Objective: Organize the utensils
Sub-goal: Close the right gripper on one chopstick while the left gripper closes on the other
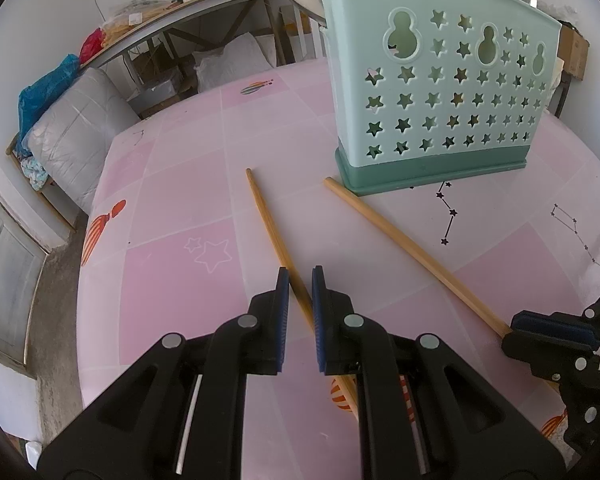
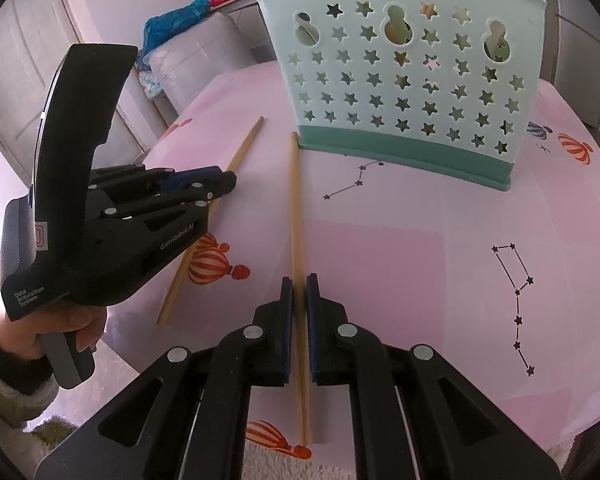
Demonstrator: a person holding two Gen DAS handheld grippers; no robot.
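A: Left gripper (image 1: 300, 276) narrow, straddling the left chopstick (image 1: 266, 220), not clamped. Right gripper (image 2: 299, 286)?

B: Nearly closed around the right chopstick (image 2: 296, 208); its far tip sat beside the star-cut utensil holder (image 2: 404, 72). Pink tablecloth (image 2: 440, 240) bare to the right.

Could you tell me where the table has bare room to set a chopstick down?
Free: table right of the right chopstick, in front of the holder; also left of the left chopstick. Crowded: between chopsticks, by the grippers.

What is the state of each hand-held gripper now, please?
Left hand-held gripper: open, jaws on either side of the left chopstick.
Right hand-held gripper: nearly closed around the right chopstick; firm grip cannot be told.
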